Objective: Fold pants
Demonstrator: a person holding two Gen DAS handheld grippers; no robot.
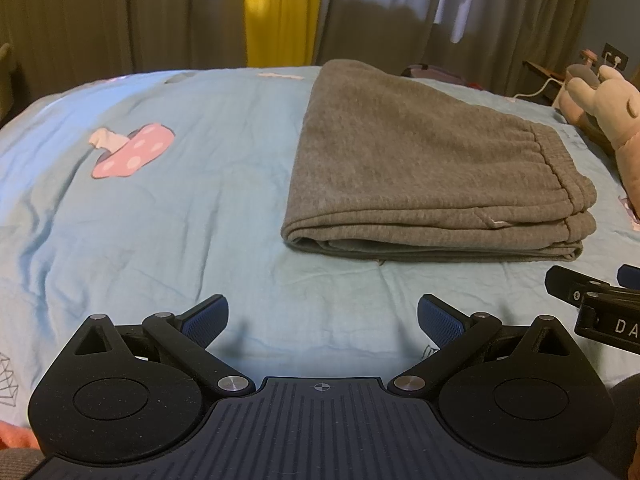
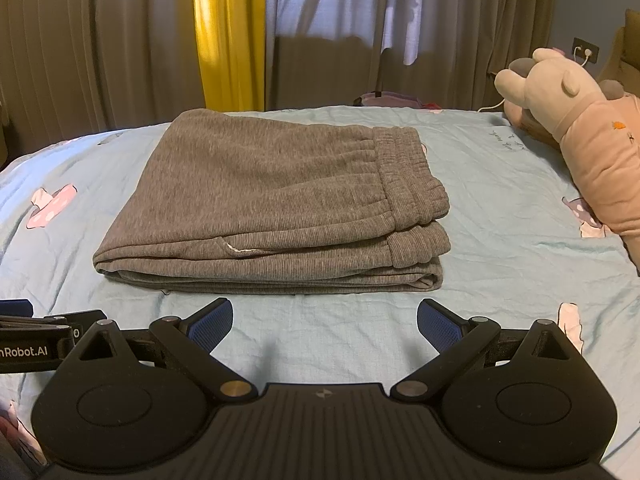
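Note:
Grey sweatpants lie folded in a flat stack on the light blue bedsheet, waistband on the right. They also show in the right wrist view. My left gripper is open and empty, hovering over the sheet just in front of the stack's near left corner. My right gripper is open and empty, in front of the stack's near edge. Each gripper shows at the edge of the other's view: the right one and the left one.
A plush toy in pink lies at the right of the bed, also in the left wrist view. Curtains hang behind the bed. A wall socket with a cable is at far right. Mushroom prints mark the sheet.

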